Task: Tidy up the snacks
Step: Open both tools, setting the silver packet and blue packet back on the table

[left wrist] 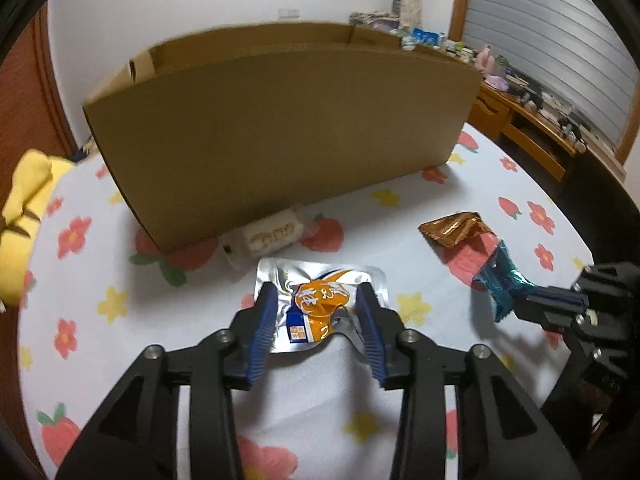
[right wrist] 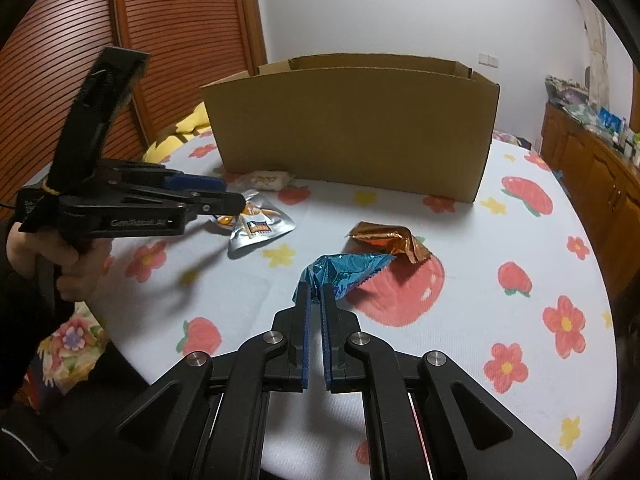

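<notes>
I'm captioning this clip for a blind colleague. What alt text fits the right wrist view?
The right claw is shut on a crinkled blue foil wrapper above a flower-print tablecloth. Beyond it lie a copper-coloured packet and an open cardboard box. At left, a hand holds the left claw over a silver pouch.

The left wrist camera sits just behind the left claw (left wrist: 318,300) and looks steeply down and forward, close over the flowered tabletop (left wrist: 400,360) toward the cardboard box (left wrist: 280,120). The right wrist camera rides behind the right claw (right wrist: 316,292), tilted down likewise, a little farther from the box (right wrist: 352,128). Both views share the box, the silver-and-orange snack packet (left wrist: 320,300) (right wrist: 260,228), the brown wrapper (left wrist: 452,230) (right wrist: 384,240) and the blue wrapper (left wrist: 500,280) (right wrist: 344,272). Each view catches the other claw from the side.
</notes>
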